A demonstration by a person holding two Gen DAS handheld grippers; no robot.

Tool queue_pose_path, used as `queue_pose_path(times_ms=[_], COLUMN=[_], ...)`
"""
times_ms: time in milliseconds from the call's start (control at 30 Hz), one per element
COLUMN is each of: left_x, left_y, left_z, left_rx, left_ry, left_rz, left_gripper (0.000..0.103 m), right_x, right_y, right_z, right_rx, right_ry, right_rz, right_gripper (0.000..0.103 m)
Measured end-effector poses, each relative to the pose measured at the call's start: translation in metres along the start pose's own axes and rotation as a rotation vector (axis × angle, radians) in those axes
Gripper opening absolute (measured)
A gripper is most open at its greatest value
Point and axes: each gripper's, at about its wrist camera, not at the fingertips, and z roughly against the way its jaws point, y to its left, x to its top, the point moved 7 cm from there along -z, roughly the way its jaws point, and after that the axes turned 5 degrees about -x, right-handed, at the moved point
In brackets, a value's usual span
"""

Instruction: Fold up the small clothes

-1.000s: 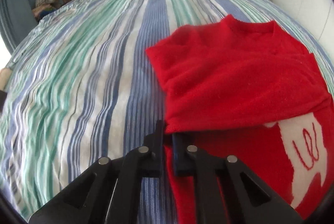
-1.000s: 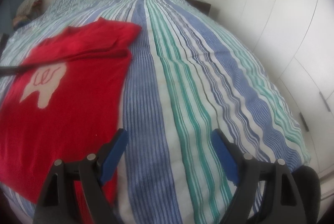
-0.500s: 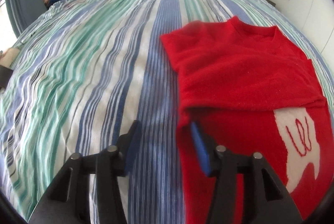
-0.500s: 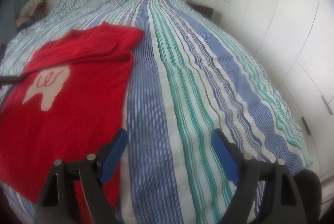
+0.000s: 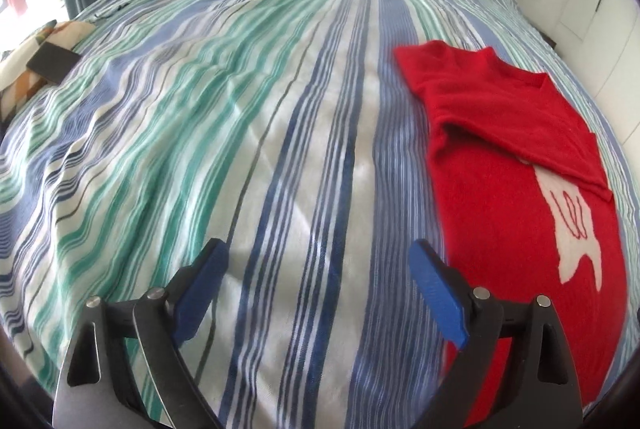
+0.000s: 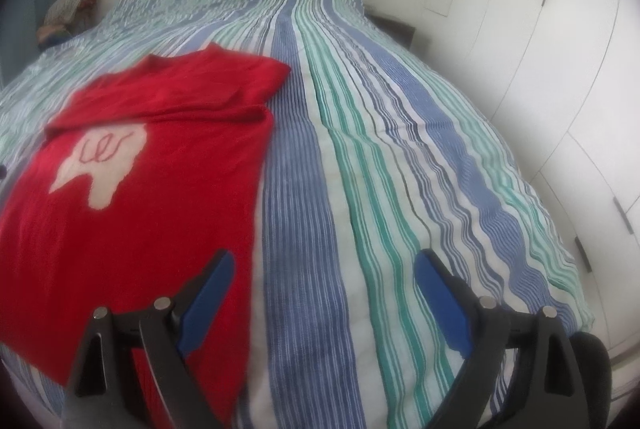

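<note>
Since the earlier frame the left gripper has let go of the red sweater and moved off it; its jaws have just been opening and now stand wide, with only the striped bedspread between them. The sweater lies flat in the right part of the left wrist frame, its upper part folded down over the body. A white tooth-shaped patch on its front bears a red looping scribble that I cannot read as letters. The right gripper has also just been opening a little and holds nothing; in its frame the sweater's edge lies under the left finger. White wardrobe doors fill the right side.
</note>
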Motion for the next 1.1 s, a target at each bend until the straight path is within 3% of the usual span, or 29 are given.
queue_pose_path(times_ms=[133, 567, 700, 833, 1100], left_x=[-0.015, -0.017, -0.018, -0.018, -0.019], left_y=[0.006, 0.006, 0.006, 0.006, 0.004], left_z=[-0.012, -0.016, -0.016, -0.017, -0.018], left_rx=[0.021, 0.029, 0.029, 0.037, 0.051], left_ry=[0.010, 0.011, 0.009, 0.007, 0.003], left_rz=[0.000, -0.005, -0.008, -0.013, -0.025], left_gripper=[0.096, 0.102, 0.102, 0.102, 0.102], right_x=[0.003, -0.001, 0.003, 0.026, 0.069], right_y=[-0.002, -0.012, -0.014, -0.014, -0.036], right_z=[0.006, 0.000, 0.002, 0.019, 0.050], right_rx=[-0.031, -0.089, -0.081, -0.141, -0.211], right_ry=[-0.022, -0.009, 0.069, 0.081, 0.026], right_rz=[0.017, 0.011, 0.003, 0.087, 0.078], right_gripper=[0.093, 0.096, 0.096, 0.096, 0.096])
